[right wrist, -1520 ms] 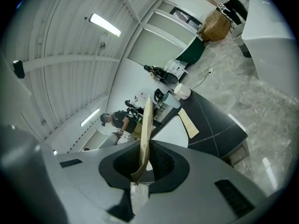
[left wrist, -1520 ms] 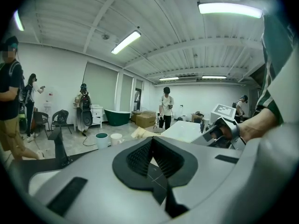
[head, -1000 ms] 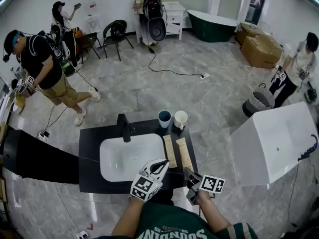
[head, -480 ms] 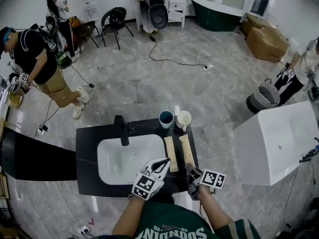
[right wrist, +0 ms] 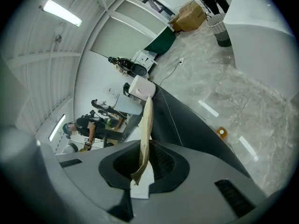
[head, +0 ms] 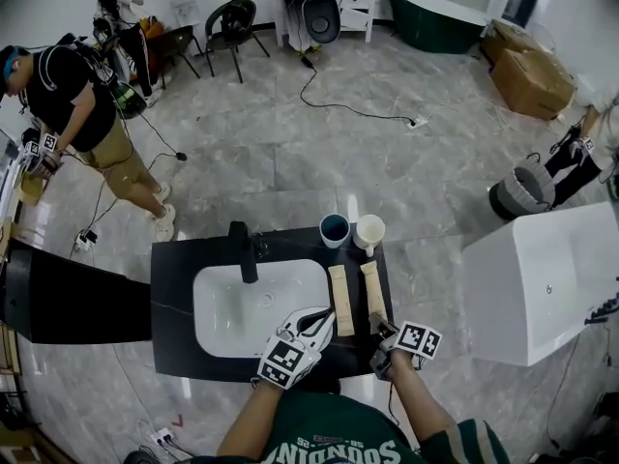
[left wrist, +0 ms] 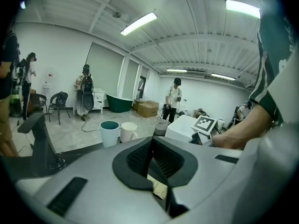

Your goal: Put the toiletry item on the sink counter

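A: So, what is the right gripper (right wrist: 145,153) doing with its jaws?

B: It is clenching them almost together on the near, crimped end of the beige toiletry tube (head: 372,293); the pads are pressing on its two flat faces.

A: And the left gripper (left wrist: 153,158)?

B: Its jaws are standing drawn nearly together, leaving only a slim slit. It is hovering over the near part of the sink counter (head: 174,298), just right of the basin (head: 251,307) and near the second tube (head: 339,301). A pale scrap is showing low in the slit; whether it is being held, I cannot tell.

A: Which way is the toiletry tube pointing?

B: Its long axis is running near to far; its far end is pointing at the white cup (head: 368,232), which is standing just right of the teal cup (head: 335,230). It is lying along the counter's right side, parallel to the second tube and just right of it; whether its far end is resting on the counter, I cannot tell.

A: What is differing from a second ago?

B: Very little; the right gripper is keeping the same grip on the same end, and the two tubes and the cups are keeping their places.
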Demonstrator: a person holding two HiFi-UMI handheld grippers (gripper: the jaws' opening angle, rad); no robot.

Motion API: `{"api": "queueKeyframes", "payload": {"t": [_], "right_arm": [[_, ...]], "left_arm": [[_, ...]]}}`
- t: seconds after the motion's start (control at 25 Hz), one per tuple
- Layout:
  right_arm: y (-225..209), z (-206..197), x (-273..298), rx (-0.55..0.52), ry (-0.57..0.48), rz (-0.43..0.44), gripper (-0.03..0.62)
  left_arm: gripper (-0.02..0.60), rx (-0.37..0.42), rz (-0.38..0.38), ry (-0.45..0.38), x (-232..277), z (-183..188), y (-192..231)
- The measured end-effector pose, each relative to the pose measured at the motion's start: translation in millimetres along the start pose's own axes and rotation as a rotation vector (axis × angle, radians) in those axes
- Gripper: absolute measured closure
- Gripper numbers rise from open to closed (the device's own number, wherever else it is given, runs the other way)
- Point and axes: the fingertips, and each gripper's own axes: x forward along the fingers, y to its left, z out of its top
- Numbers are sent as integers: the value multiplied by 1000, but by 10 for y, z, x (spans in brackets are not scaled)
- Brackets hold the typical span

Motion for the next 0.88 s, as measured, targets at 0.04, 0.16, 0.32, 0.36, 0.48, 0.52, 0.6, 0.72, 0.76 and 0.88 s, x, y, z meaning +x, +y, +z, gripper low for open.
{"api": "queueKeyframes", "payload": {"t": [0.04,0.16,0.32,0.36,0.48,0.52,0.6,0.72,0.76,0.88], "right_arm": [[-31,-4,22,9,4,-2,534],[-109,-14,90,48,9,-2,534],[-189,1,165,84,12,-16,533],[-203,2,182,79,18,-25,533],[-250,3,223,52,32,-55,533],[-260,4,234,44,35,-62,533],[-264,11,249,28,41,-74,533],[-273,30,242,6,46,-100,531],[-292,29,242,-1,50,-110,522],[-342,-1,263,-10,72,-127,469]], "left_arm": [[571,-6,0,6,-4,-38,12],[571,-21,9,12,-19,-97,69],[571,-37,21,20,-41,-115,125],[571,-42,25,21,-49,-121,134],[571,-54,34,24,-59,-163,147],[571,-57,35,25,-57,-180,148],[571,-63,36,26,-52,-189,155],[571,-70,35,30,-44,-180,152],[571,-72,34,30,-36,-186,147],[571,-81,31,31,-11,-216,147]]}}
